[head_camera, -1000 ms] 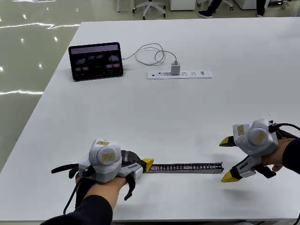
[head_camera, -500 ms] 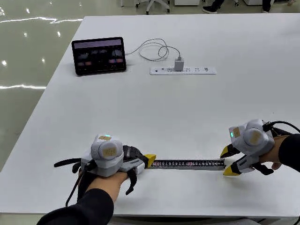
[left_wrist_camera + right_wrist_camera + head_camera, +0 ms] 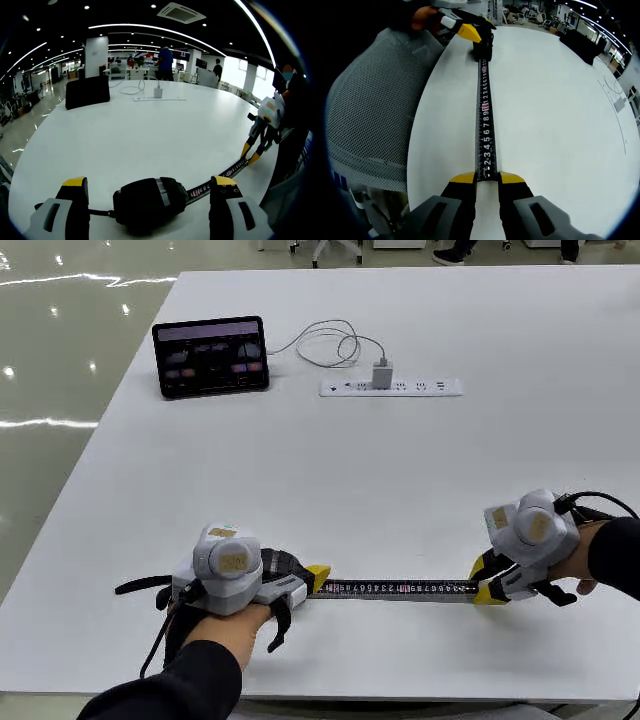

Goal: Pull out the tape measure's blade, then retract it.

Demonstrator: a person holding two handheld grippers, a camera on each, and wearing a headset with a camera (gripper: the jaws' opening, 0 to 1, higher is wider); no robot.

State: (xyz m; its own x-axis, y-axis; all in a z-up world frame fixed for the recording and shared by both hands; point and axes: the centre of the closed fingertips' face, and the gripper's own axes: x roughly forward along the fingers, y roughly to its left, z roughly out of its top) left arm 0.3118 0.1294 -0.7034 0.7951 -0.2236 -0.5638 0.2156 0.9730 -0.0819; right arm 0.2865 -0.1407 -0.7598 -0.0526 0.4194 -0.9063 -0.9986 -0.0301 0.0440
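step: pull-out looks done; blade (image 3: 485, 115) lies stretched along the counter (image 3: 400, 480)
left gripper (image 3: 150, 182): jaws spread either side of the tape measure case (image 3: 150, 202); gaps show
right gripper (image 3: 487, 176): pinched on the blade's tip
next: probably ease the blade back towards the case; control the recoil

Black blade (image 3: 485, 115) bears white and red numerals; the table (image 3: 400, 480) is white.

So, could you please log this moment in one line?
left gripper: open around tape measure case | right gripper: shut on blade | blade: extended along table
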